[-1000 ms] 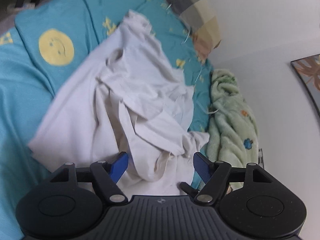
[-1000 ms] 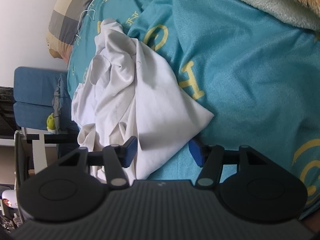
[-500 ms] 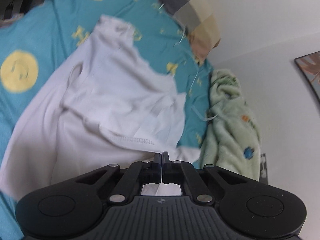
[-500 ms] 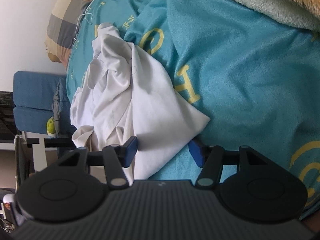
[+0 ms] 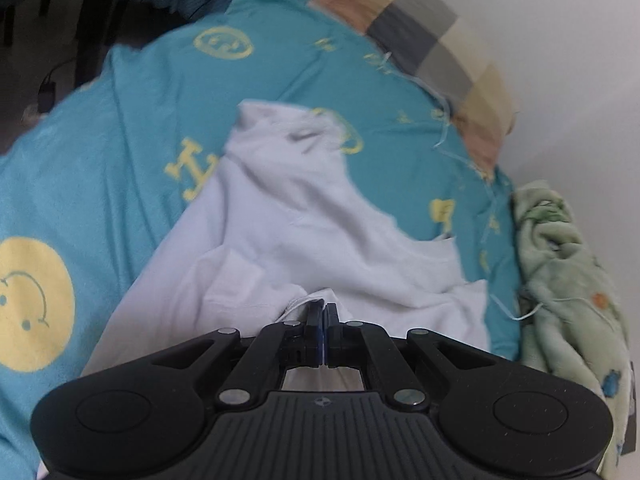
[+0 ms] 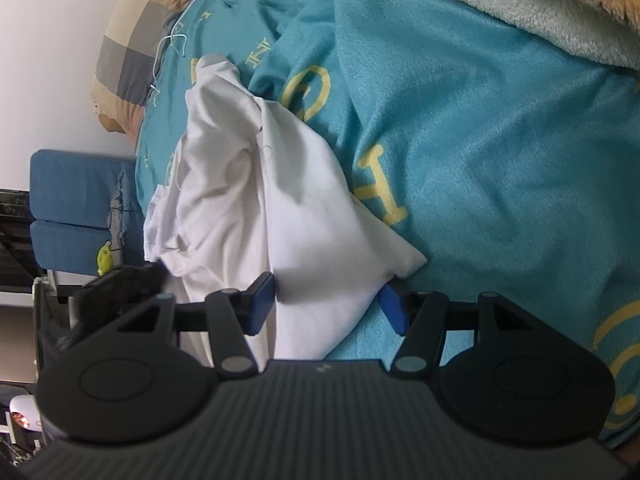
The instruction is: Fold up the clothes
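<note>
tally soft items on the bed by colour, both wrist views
White: 1, the white garment, a fold pinched in the shut left gripper
Teal: 1, the teal bedspread with yellow print
Green: 1, the green fleece blanket at the wall side
Checked beige and grey: 1, the pillow
Total: 4

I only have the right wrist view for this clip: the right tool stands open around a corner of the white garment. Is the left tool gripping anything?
Observer: Yes. The left tool is shut on an edge of the white garment.
Operator: Is the cloth as bunched up on that side?
Observer: Less so. From there it lies mostly spread out over the teal bedspread.
Operator: Anything else lying near it?
Observer: A pale green fleece blanket is heaped against the wall, with a strip of bedspread between it and the garment.
</note>
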`<state>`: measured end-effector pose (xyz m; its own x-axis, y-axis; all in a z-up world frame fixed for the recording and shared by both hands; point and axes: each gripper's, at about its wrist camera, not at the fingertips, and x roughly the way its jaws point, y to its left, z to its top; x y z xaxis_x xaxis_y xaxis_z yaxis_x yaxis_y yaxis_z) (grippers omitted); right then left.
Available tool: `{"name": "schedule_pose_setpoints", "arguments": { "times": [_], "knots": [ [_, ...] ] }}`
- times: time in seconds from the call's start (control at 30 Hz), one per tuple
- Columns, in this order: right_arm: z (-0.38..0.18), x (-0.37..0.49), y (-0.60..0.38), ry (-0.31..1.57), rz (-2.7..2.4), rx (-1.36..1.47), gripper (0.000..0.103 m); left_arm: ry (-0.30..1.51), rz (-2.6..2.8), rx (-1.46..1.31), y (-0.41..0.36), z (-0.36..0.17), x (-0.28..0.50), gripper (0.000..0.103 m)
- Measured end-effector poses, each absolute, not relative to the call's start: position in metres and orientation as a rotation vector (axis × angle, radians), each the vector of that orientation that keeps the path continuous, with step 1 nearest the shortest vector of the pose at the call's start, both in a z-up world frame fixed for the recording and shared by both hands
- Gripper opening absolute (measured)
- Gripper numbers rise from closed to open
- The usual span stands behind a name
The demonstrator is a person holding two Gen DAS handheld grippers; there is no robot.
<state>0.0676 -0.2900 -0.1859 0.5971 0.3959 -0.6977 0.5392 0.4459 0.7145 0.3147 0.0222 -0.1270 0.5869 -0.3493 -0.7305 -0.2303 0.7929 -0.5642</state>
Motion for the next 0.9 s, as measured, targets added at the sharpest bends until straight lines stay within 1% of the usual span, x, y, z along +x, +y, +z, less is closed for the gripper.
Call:
{"name": "schedule_pose_setpoints", "arguments": {
  "times": [0.13, 0.2, 0.27, 0.33, 0.4, 0.43, 0.47, 0.5, 0.57, 0.6, 0.67, 0.73, 0.9],
  "knots": [
    [-0.187, 0.070, -0.291, 0.978, -0.108, 1.162, 0.060, 0.973, -0.126, -0.705, 0.030, -0.131, 0.311, 0.002],
    [-0.186, 0.071, -0.290, 0.976, -0.106, 1.159, 0.060, 0.988, -0.154, -0.728, 0.034, -0.128, 0.306, 0.008],
    [-0.185, 0.071, -0.290, 0.975, -0.103, 1.151, 0.060, 0.993, -0.195, -0.729, 0.036, -0.119, 0.295, 0.022],
    [-0.184, 0.071, -0.289, 0.975, -0.098, 1.143, 0.060, 0.996, -0.229, -0.714, 0.037, -0.106, 0.278, 0.028],
    [-0.183, 0.072, -0.289, 0.973, -0.094, 1.134, 0.060, 1.002, -0.252, -0.700, 0.038, -0.093, 0.260, 0.036],
    [-0.182, 0.072, -0.288, 0.972, -0.092, 1.129, 0.060, 1.006, -0.263, -0.698, 0.040, -0.086, 0.249, 0.044],
    [-0.182, 0.072, -0.288, 0.971, -0.089, 1.127, 0.060, 1.005, -0.276, -0.701, 0.041, -0.078, 0.237, 0.049],
    [-0.181, 0.073, -0.288, 0.970, -0.085, 1.126, 0.060, 1.000, -0.292, -0.714, 0.044, -0.071, 0.223, 0.051],
    [-0.180, 0.072, -0.287, 0.969, -0.073, 1.119, 0.060, 0.991, -0.317, -0.754, 0.050, -0.060, 0.194, 0.062],
    [-0.179, 0.072, -0.287, 0.971, -0.064, 1.117, 0.060, 0.987, -0.317, -0.773, 0.054, -0.056, 0.178, 0.065],
    [-0.178, 0.072, -0.285, 0.978, -0.043, 1.115, 0.061, 0.960, -0.315, -0.811, 0.062, -0.053, 0.148, 0.082],
    [-0.177, 0.074, -0.284, 0.984, -0.034, 1.104, 0.061, 0.925, -0.326, -0.854, 0.071, -0.058, 0.120, 0.084],
    [-0.175, 0.072, -0.283, 0.995, -0.018, 1.110, 0.060, 0.921, -0.300, -1.026, 0.098, -0.092, 0.076, 0.084]
  ]
}}
